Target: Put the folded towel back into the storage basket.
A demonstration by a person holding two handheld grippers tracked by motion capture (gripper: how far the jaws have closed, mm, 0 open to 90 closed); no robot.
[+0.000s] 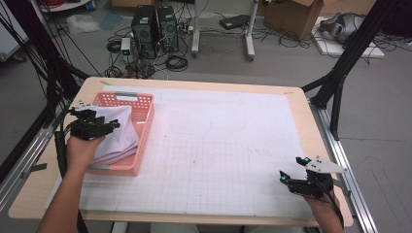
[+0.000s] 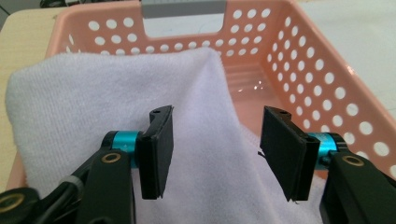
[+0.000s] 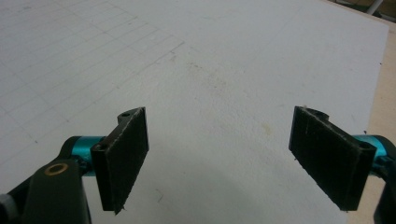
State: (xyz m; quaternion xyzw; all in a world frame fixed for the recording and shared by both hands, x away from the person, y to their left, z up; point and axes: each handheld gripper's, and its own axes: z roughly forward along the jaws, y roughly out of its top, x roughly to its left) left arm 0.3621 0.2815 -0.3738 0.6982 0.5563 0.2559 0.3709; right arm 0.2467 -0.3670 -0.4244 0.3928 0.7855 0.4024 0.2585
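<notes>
- The left gripper (image 2: 215,154) hangs over the pink basket (image 2: 327,88), its jaws standing apart with a clear gap between them and nothing pinched.
- The white towel (image 2: 93,102) lies in the basket right under and ahead of that gripper; in the left gripper view its folded cloth runs below both pads, which press on none of it.
- Seen from the high view, the left gripper (image 1: 94,127) sits at the near left side of the basket (image 1: 145,131), with the towel (image 1: 119,138) bunched just beyond the fingertips and spilling toward the basket's near wall.
- The basket's grey-topped handle (image 2: 183,8) is on the far wall, straight ahead of the jaws.
- The right gripper (image 3: 219,158) is well apart from the towel, near the table's (image 1: 301,104) right front corner, jaws wide and empty over the white gridded mat (image 3: 224,70).
- In the high view, the right gripper (image 1: 294,171) points toward the mat's (image 1: 223,145) middle.
</notes>
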